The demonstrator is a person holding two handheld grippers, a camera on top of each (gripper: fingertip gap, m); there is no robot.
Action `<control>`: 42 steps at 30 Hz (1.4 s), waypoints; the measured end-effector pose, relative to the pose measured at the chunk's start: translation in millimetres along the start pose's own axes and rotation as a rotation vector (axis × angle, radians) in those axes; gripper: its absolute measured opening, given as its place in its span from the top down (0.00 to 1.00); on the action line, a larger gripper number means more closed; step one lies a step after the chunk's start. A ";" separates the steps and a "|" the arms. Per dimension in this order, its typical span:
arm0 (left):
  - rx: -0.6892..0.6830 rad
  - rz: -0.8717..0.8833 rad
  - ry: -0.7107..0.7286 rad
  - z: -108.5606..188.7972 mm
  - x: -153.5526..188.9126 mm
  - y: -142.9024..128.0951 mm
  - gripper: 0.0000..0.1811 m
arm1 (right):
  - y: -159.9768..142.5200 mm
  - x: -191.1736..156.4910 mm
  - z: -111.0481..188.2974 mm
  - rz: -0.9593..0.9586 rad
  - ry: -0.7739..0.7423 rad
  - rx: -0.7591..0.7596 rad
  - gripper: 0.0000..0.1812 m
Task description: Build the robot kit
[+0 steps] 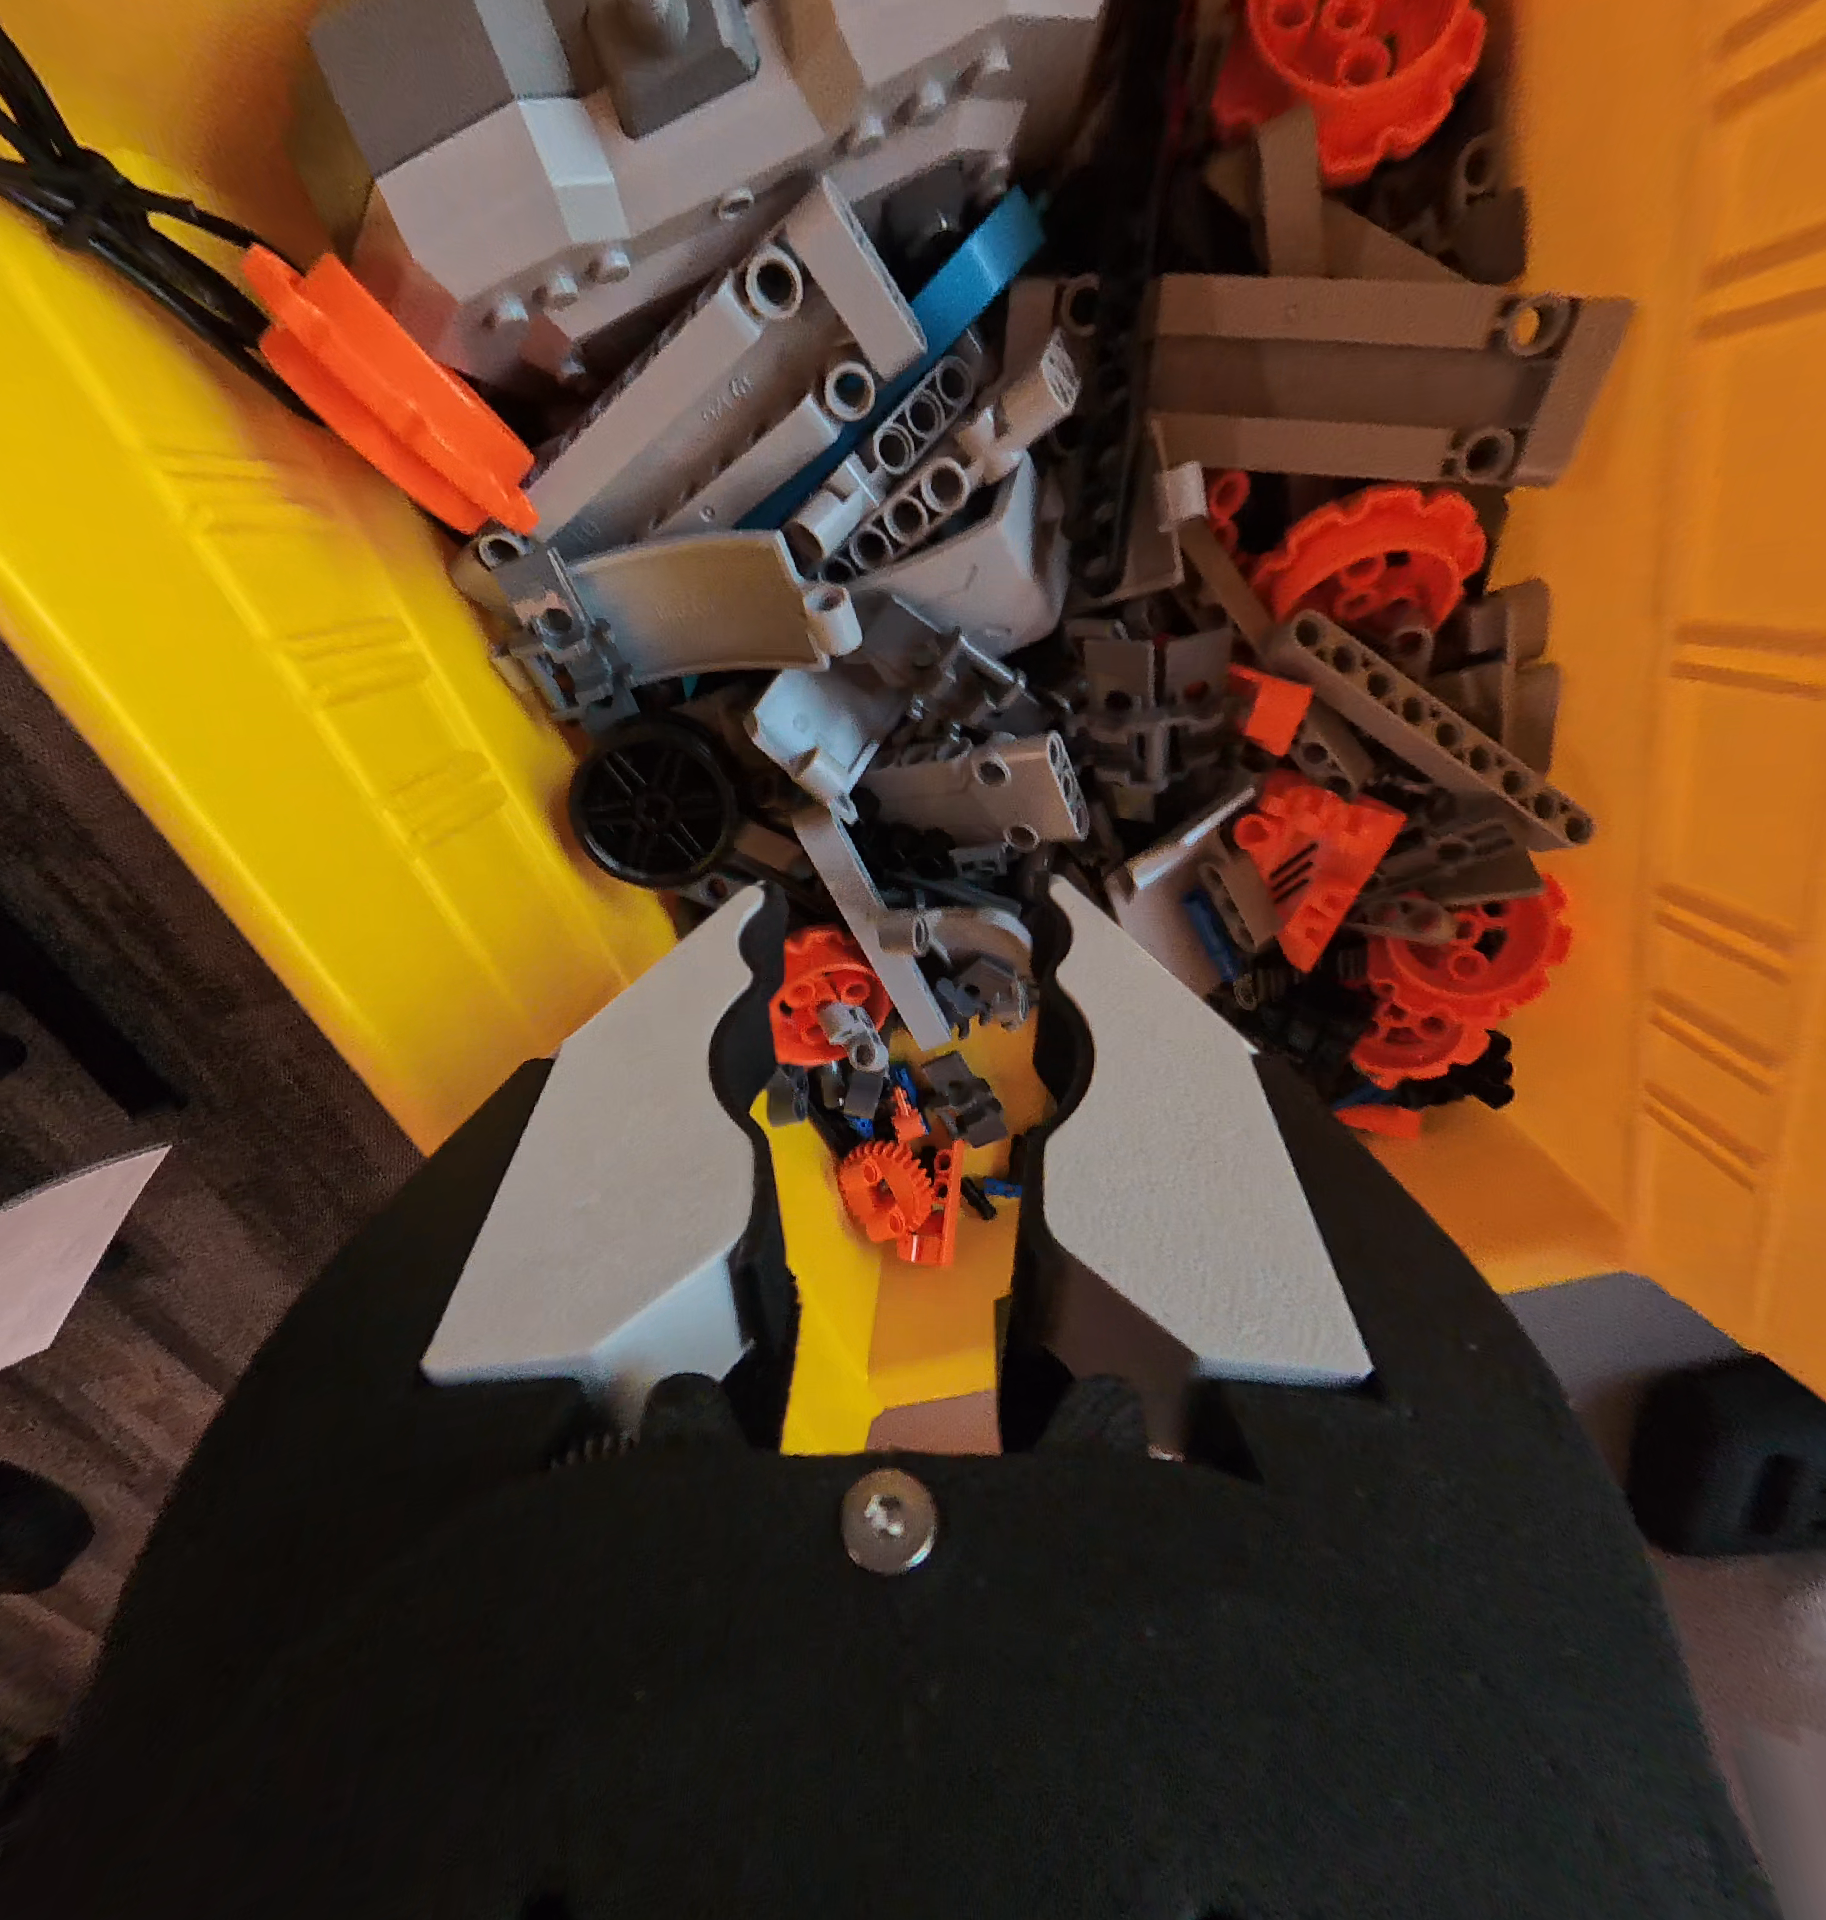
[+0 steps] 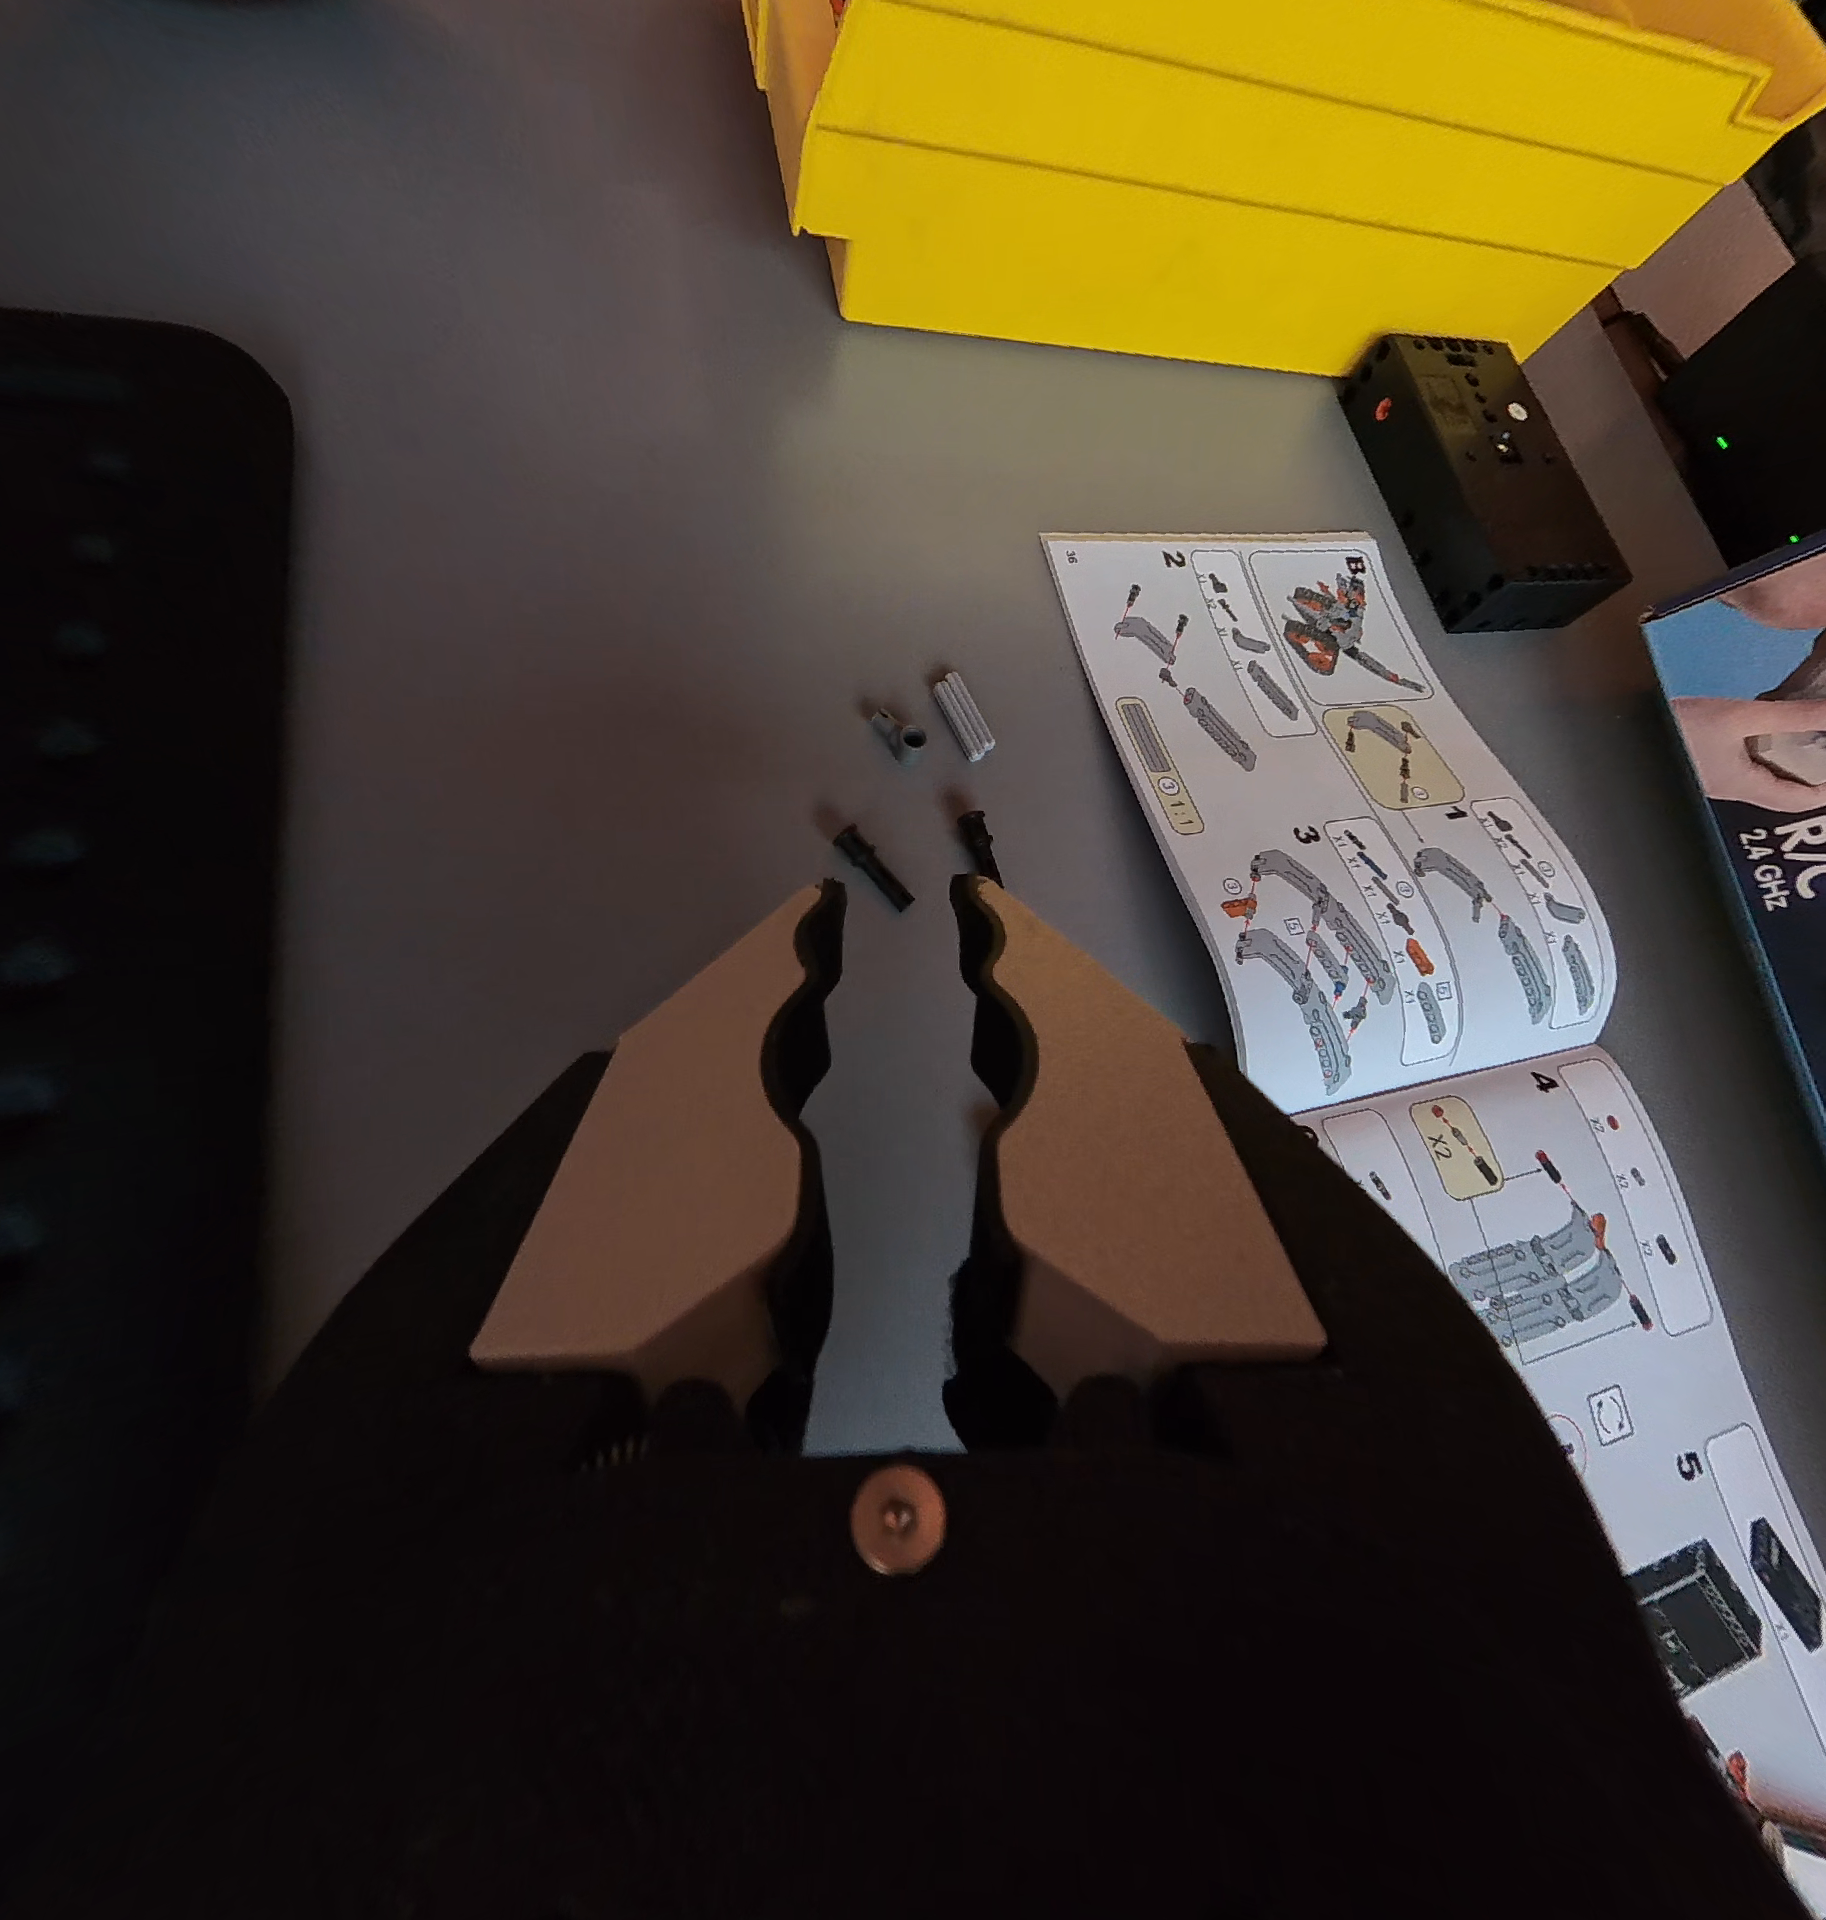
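Two black pins (image 2: 873, 868) – just before right tongs (image 2: 896, 894).

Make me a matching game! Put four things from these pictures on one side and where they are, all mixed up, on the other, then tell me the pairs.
Things:
1. orange gear
2. black wheel
3. black pins
4. instruction booklet

Places:
A. on the grey table, just ahead of the right gripper
B. lying open, right of the small parts
C. between the left gripper's fingers, on the bin floor
D. against the bin's yellow wall

Pairs: 1-C, 2-D, 3-A, 4-B
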State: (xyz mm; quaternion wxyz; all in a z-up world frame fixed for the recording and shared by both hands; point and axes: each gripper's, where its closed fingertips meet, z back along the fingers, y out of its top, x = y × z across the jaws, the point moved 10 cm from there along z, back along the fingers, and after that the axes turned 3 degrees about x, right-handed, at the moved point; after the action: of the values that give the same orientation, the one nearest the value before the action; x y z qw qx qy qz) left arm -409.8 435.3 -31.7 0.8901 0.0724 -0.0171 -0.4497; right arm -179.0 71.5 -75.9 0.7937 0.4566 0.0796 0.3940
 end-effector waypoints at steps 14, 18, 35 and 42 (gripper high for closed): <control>-0.132 0.007 0.061 -6.5 9.4 -9.9 0.83 | -4.2 -0.6 -1.7 0.009 0.005 -0.031 0.88; -0.172 0.125 0.054 -4.0 0.9 -22.6 0.88 | -3.8 -2.1 -1.7 0.014 0.011 -0.033 0.88; -0.297 -0.020 -0.089 -27.1 19.9 -22.2 0.86 | -3.8 -3.7 -1.9 0.026 0.014 -0.049 0.89; -0.187 -0.040 -0.097 -3.7 23.3 -24.7 0.74 | -4.7 -4.6 -2.6 0.030 0.018 -0.058 0.89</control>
State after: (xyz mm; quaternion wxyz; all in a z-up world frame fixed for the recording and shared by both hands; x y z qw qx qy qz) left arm -415.4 402.5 -39.8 0.8820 -0.0324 -0.0165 -0.4699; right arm -180.8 68.8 -82.2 0.7999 0.4309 0.0686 0.4121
